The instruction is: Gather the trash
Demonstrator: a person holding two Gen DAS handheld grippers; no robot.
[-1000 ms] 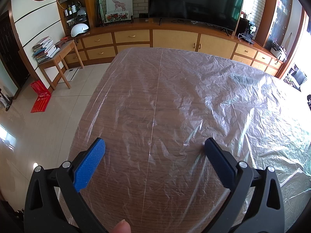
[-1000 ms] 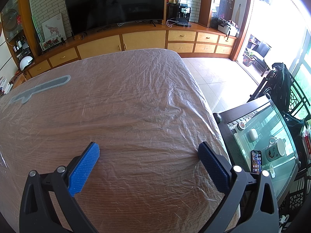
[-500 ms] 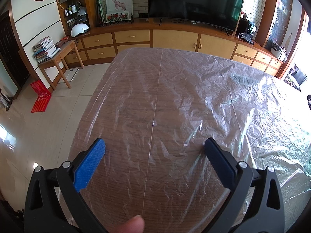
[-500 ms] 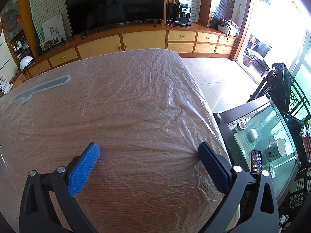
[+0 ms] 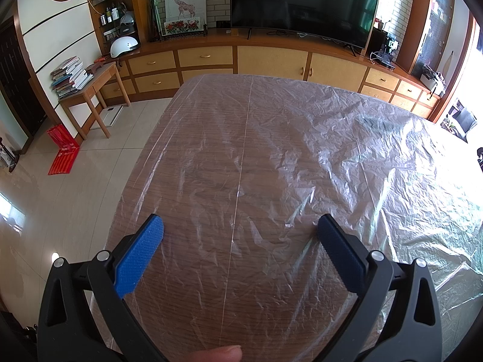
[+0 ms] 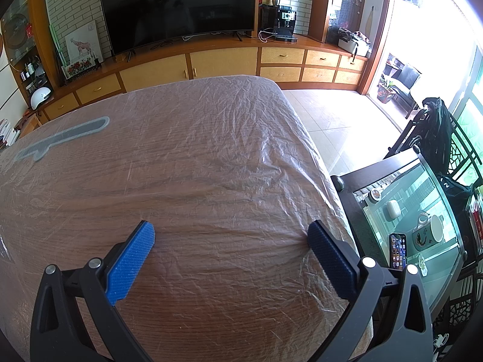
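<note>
A wooden table (image 5: 241,157) covered with a crinkled clear plastic sheet (image 6: 211,157) fills both views. No trash item shows on it. My left gripper (image 5: 240,226) is open and empty, low over the table's near left part. My right gripper (image 6: 231,232) is open and empty, low over the table's near right part by its right edge. A grey flat shape (image 6: 63,138) lies under the plastic at the far left in the right wrist view.
A long wooden cabinet (image 5: 271,60) with a TV (image 5: 302,3) runs behind the table. A side desk with books (image 5: 81,90) and a red bag (image 5: 63,150) stand left. A glass side table (image 6: 413,226) with a phone and cups stands right.
A fingertip at the bottom edge of the left wrist view has slid to the right. Both grippers stay where they were.
</note>
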